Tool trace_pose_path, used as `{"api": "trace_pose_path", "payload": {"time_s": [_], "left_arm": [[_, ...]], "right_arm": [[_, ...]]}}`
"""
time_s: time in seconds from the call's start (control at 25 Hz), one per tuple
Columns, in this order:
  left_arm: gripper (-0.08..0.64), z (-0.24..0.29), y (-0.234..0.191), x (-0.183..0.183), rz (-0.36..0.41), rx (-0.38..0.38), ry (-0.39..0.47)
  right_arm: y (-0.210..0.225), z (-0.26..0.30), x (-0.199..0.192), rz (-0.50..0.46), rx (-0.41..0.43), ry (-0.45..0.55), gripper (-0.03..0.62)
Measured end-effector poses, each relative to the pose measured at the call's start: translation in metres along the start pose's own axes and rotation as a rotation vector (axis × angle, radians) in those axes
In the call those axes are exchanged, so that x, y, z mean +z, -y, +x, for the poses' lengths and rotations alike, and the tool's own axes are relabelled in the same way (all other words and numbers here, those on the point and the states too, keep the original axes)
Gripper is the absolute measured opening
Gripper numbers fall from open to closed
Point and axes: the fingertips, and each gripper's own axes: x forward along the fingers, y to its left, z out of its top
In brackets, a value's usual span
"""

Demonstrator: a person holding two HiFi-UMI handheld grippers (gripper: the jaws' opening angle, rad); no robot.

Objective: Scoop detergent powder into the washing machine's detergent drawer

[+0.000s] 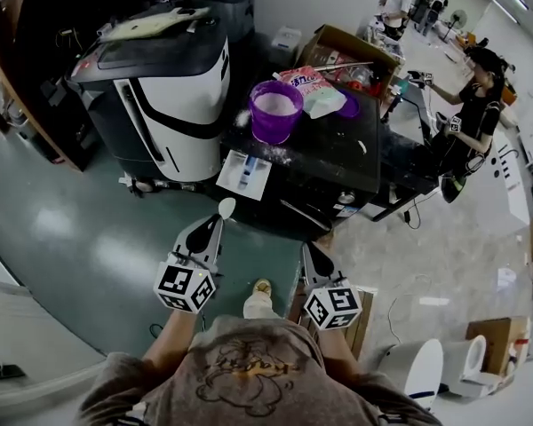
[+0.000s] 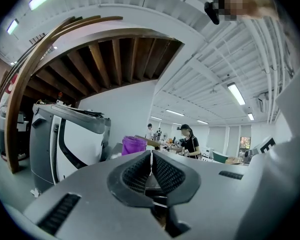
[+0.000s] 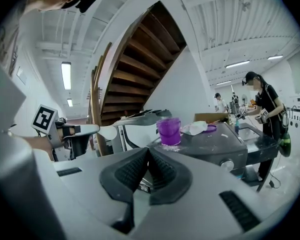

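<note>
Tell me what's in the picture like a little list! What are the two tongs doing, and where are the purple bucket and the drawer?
left tongs: shut on a white spoon
right tongs: shut, nothing in them
bucket: purple, on top of the washer
powder: white, inside the bucket
drawer: pulled out at the washer's front
both tongs: held low, not touching the washer

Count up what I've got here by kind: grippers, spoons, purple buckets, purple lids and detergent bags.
Grippers: 2 (left gripper, right gripper)
Spoon: 1
Purple bucket: 1
Purple lid: 1
Detergent bag: 1
Total: 6
</note>
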Motion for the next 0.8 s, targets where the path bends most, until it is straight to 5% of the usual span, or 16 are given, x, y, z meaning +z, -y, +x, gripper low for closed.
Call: {"api": "trace_pose_path", "payload": {"time_s": [0.8], "left_arm": [[0.023, 0.140, -0.016, 0.028, -0.006, 0.070, 0.037]], "right_arm": [[0.112, 0.103, 0.046, 0.012, 0.060, 0.009, 0.002]]}}
